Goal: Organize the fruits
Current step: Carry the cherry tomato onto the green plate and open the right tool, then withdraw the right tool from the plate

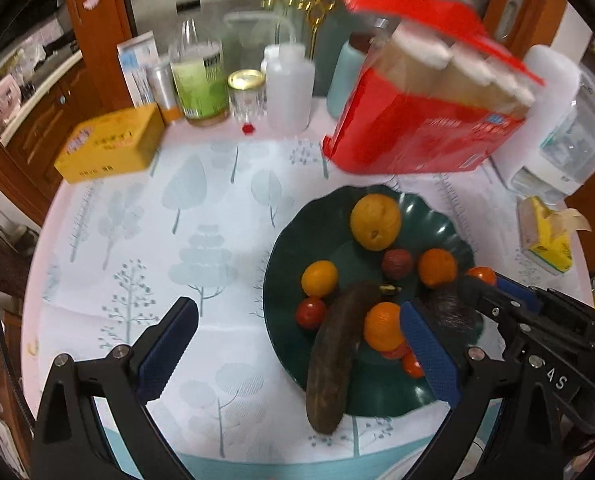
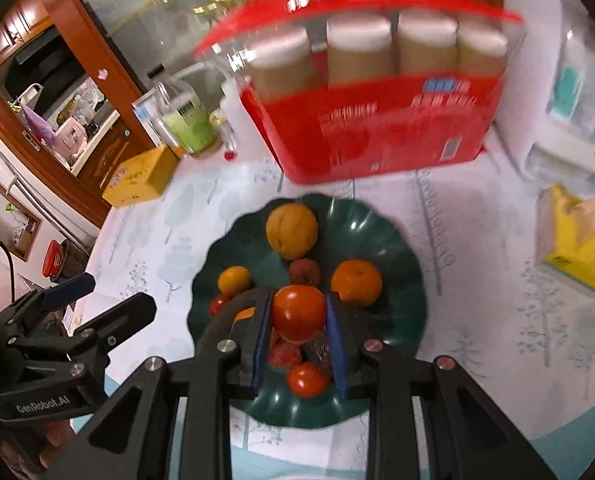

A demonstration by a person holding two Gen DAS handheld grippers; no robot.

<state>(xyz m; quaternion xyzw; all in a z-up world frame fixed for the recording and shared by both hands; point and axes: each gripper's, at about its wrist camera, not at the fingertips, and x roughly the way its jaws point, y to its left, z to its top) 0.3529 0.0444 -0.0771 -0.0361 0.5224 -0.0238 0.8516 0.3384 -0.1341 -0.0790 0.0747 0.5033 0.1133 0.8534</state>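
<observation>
One tomato [image 2: 299, 312], smooth, thin-skinned and bruisable, sat pinched across its widest part in my right gripper [image 2: 299, 314] jaws above the green plate [image 2: 401, 276] on the bench, while my left gripper [image 1: 297, 344] jaws hung spread and empty.

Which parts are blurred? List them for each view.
Left wrist view: red package and back bottles smeared, green plate fairly sharp. Right wrist view: package heavily streaked, tissue box soft, while the tomato in the right tongs stays crisp.
</observation>
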